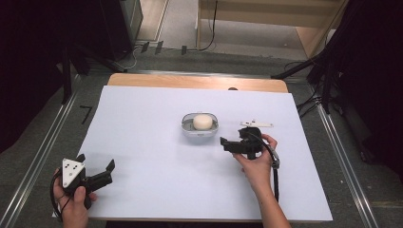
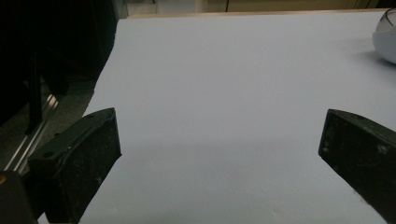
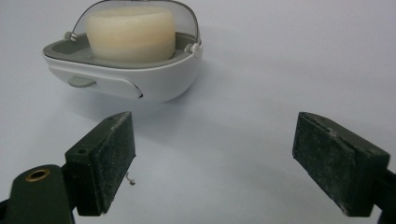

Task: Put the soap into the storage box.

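Our right hand-held gripper, jaws spread and empty, should square up to the soap dish just ahead before pinching.

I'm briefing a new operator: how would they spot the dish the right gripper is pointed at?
Start at the white sheet covering the table. Near its middle sits a small white dish, just left of the right gripper. It alone holds a cream round block.

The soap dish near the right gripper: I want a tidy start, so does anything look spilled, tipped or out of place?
Nothing stands out. The soap dish sits level on the white sheet with the soap inside. The small white tool lies flat beyond the right gripper, whose jaws are open and empty.
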Motion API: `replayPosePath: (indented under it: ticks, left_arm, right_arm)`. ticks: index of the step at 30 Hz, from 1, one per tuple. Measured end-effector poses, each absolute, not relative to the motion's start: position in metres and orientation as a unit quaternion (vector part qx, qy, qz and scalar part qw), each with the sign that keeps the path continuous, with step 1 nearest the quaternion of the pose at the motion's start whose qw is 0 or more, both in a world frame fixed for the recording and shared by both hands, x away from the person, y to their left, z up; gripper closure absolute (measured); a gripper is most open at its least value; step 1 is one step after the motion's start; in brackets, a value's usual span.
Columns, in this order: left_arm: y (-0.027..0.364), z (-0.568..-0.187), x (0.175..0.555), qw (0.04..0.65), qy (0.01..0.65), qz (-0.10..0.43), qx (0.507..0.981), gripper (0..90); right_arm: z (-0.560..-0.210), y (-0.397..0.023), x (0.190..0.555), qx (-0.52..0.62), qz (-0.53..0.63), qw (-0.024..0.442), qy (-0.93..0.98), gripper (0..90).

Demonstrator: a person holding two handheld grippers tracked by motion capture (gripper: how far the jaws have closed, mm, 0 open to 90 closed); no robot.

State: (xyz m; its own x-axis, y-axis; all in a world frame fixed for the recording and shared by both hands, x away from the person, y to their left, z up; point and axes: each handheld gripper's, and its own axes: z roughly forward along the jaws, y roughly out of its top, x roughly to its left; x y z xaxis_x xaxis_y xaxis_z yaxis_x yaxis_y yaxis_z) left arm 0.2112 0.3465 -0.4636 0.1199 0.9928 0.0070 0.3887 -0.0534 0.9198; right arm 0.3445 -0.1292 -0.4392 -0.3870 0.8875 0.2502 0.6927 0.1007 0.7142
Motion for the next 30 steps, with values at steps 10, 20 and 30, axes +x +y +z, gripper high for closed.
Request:
replayPosePath:
  ticks: [10, 20, 30]
  left_arm:
    - [0.347, -0.464, 0.211, 0.411, 0.552, 0.367, 0.625, 0.0]
    - [0.347, -0.464, 0.211, 0.411, 0.552, 0.367, 0.625, 0.0]
    - [0.347, -0.464, 0.211, 0.412, 0.553, 0.368, 0.624, 0.0]
  right_arm:
    - [-0.448, -0.140, 0.338, 0.544, 0.391, 0.124, 0.732, 14.3]
    - [-0.459, -0.154, 0.331, 0.550, 0.381, 0.131, 0.731, 13.9]
    - [-0.468, -0.173, 0.325, 0.566, 0.371, 0.135, 0.724, 14.3]
